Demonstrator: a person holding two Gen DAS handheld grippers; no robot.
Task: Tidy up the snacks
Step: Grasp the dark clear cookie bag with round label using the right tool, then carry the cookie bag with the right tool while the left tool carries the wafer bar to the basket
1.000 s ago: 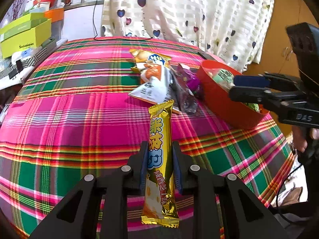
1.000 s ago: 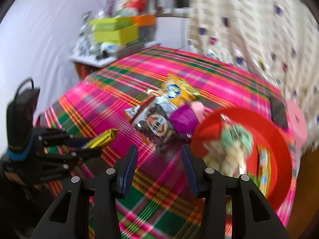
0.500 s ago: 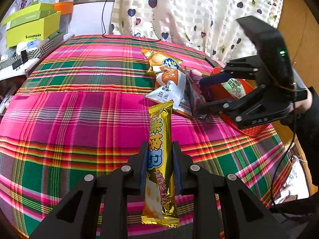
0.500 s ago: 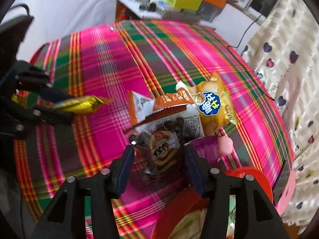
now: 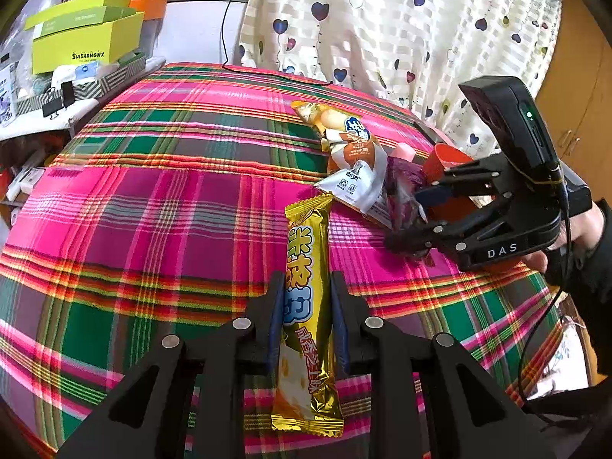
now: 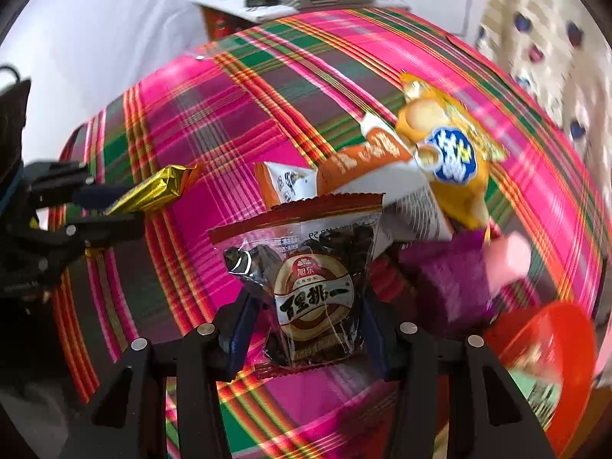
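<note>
Fingers [image 5: 308, 317] clamp long gold snack bar [image 5: 306, 306].

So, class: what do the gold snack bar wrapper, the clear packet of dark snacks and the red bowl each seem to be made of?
Gold snack bar wrapper: probably metallised foil film, mirror-shiny with crimped ends.
Clear packet: thin see-through plastic film, glossy and creased, dark contents showing through.
Red bowl: looks like smooth moulded plastic, though blur leaves that open.

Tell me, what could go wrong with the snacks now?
The right gripper has been closing around the dark packet, which overlaps the white packet; lifting might drag that along. The gold bar in the left gripper sticks out far, so it could bump the pile or slip.
</note>
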